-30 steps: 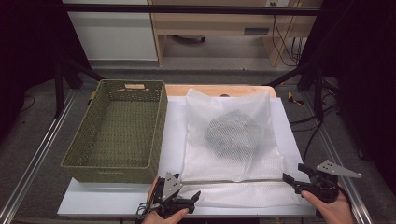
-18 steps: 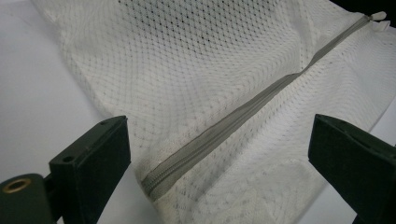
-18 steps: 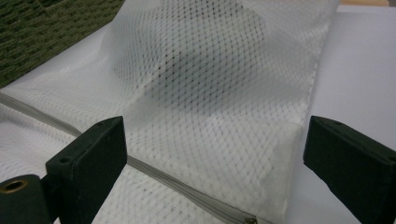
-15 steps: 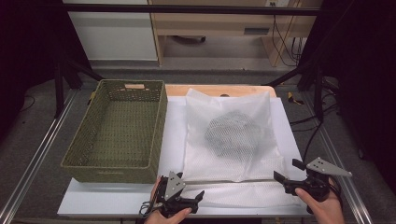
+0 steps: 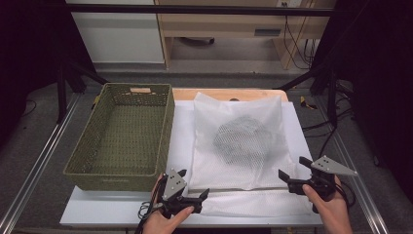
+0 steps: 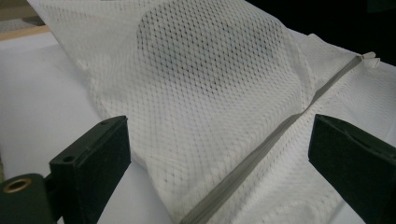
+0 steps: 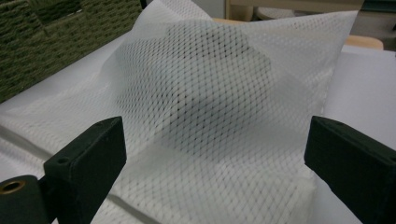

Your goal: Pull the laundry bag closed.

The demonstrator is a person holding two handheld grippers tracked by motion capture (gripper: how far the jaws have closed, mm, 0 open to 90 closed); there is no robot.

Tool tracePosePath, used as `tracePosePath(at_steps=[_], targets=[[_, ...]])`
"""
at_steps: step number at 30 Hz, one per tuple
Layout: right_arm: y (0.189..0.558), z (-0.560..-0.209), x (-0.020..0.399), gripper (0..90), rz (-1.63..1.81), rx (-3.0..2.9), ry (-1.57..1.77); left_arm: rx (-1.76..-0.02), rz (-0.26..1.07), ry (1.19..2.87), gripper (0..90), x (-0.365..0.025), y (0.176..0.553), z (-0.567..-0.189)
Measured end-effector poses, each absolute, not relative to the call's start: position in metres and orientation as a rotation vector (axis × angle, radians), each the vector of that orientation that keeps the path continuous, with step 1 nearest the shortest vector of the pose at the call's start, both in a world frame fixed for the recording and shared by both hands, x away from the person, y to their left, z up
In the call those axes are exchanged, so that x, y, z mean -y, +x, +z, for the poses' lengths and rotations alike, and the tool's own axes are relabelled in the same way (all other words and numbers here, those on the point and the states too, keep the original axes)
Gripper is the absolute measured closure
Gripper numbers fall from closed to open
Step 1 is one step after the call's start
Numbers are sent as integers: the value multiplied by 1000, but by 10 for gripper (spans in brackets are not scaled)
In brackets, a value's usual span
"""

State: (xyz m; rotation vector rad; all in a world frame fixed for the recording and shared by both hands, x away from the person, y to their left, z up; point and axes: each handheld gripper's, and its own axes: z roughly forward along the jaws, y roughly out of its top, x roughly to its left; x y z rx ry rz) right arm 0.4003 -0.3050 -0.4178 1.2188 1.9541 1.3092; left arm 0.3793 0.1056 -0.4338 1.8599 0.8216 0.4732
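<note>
While a white mesh bag (image 5: 238, 141) is lying on the bench (image 5: 122, 207), I am holding my left gripper (image 5: 192, 183) and right gripper (image 5: 292, 168) spread beside its near corners, grasping nothing.

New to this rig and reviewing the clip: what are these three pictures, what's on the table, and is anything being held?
No robot arm here: a person holds a pair of black two-jaw tongs in each hand. The high view looks down on the table; the left tongs and right tongs come in at the bottom. The other two pictures come from cameras riding on each pair of tongs, looking along its jaws. On the white tabletop lie an empty olive-green woven basket and a white mesh laundry bag with a dark bundle inside and a grey zipper. Both tongs stand open, and nothing is held.
</note>
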Motion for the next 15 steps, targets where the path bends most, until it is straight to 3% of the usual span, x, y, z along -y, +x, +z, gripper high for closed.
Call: tracePosePath(at_steps=[15], targets=[[419,-404,298,56,1348,-1866,1217,-763,476,1795,42,-101,403,-413]])
